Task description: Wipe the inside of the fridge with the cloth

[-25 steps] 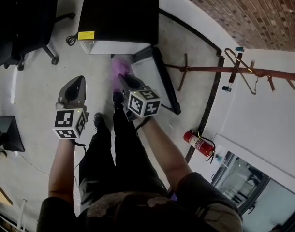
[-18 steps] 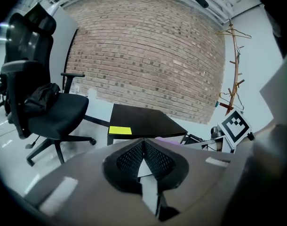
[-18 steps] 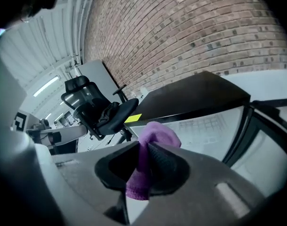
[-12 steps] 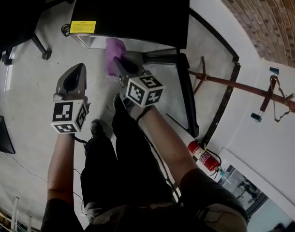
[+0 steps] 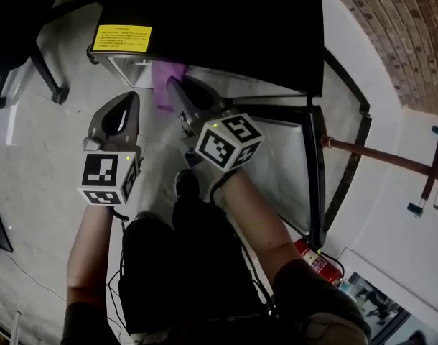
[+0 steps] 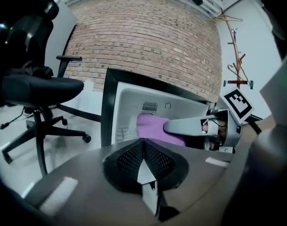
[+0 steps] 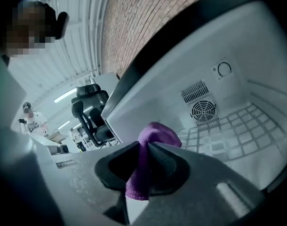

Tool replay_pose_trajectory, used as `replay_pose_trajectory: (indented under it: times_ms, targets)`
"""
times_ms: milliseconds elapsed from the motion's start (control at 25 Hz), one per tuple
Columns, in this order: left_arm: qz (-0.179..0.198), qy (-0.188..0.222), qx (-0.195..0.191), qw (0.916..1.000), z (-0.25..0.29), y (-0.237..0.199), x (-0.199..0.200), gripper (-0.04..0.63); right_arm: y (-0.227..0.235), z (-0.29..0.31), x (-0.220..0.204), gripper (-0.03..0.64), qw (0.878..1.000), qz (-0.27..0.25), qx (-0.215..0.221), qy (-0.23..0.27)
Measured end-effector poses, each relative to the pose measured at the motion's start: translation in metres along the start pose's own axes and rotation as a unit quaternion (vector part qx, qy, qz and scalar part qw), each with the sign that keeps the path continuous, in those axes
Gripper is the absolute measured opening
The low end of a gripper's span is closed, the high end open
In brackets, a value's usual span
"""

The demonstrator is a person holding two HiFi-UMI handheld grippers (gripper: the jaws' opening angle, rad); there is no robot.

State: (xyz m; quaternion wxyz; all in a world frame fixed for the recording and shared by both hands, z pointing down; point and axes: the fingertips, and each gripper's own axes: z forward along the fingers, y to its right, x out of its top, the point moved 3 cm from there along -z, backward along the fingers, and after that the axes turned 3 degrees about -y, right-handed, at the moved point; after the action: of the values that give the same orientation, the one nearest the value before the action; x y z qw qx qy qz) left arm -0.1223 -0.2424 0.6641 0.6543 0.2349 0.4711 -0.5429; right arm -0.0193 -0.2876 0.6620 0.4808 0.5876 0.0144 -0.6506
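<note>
Left gripper [image 5: 127, 100]: nearest the person, held out over the floor [image 5: 32, 157] on the left, short of the fridge; its jaws are together with nothing between them
Right gripper [image 5: 174, 88]: further forward, to the right of the left one, its tip at the fridge opening; its jaws are clamped on the cloth
Cloth [image 7: 155, 133]: purple, bunched, with a rounded fold standing out past the jaw tips and a tail hanging below; it sits at the mouth of the cabinet, and I see it pressed against no surface
Fridge [image 5: 219, 20]: a low black cabinet on the floor with a white inside, and its door [image 5: 276, 149] swung open to the right
Wire shelf [image 7: 237, 126]: white grid low in the cabinet, beyond the cloth, looks bare
Back wall: furthest in, white, with a round fan grille [image 7: 203, 111] and a slotted vent above it
Step in hand: by my reading, the reach-in that opens the wipe; the cloth is gripped and aimed into the cabinet, but wiping contact has not yet begun
Next move: likely to carry the right gripper deeper and press the cloth's fold flat to a wall or the shelf, then sweep it; the fold should lead so the hard jaw tips do not scrape the liner or catch in the grid, and the left gripper has no job unless the door needs steadying
</note>
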Motion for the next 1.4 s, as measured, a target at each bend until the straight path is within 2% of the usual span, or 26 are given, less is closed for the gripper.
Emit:
replay_pose_trajectory:
  times_ms: [80,240,400,640,760,920,1000,1280,1400]
  targets:
    - [-0.009,0.018,-0.005,0.9998,0.011,-0.005,-0.007,0.018,0.007,0.009,0.001,0.051,1.000,0.003,0.011,0.018]
    - [0.003,0.041,-0.013,0.9991,0.028,-0.014,-0.022,0.018,0.016,0.020,0.005,0.051,0.998,-0.011,0.027,0.054]
    - [0.006,0.056,-0.032,0.9979,0.032,-0.018,-0.035,0.018,0.020,0.024,0.011,0.051,0.994,0.021,0.056,0.097]
    - [0.037,0.078,-0.044,0.9953,0.033,-0.031,-0.040,0.018,0.017,0.045,0.031,0.051,0.982,0.030,0.095,0.160]
    - [0.037,0.084,-0.042,0.9949,0.031,-0.039,-0.041,0.018,0.016,0.053,0.041,0.051,0.975,0.044,0.111,0.188]
    - [0.045,0.098,-0.037,0.9935,0.029,-0.044,-0.034,0.018,0.005,0.072,0.059,0.051,0.959,0.073,0.173,0.212]
    - [0.047,0.101,-0.039,0.9930,0.031,-0.043,-0.032,0.018,0.003,0.081,0.063,0.051,0.957,0.077,0.185,0.212]
    - [0.059,0.091,-0.043,0.9932,0.039,-0.045,-0.041,0.018,0.013,0.104,0.045,0.051,0.971,0.074,0.146,0.177]
    - [0.051,0.087,-0.042,0.9941,0.042,-0.050,-0.046,0.018,0.022,0.111,0.035,0.051,0.980,0.062,0.109,0.152]
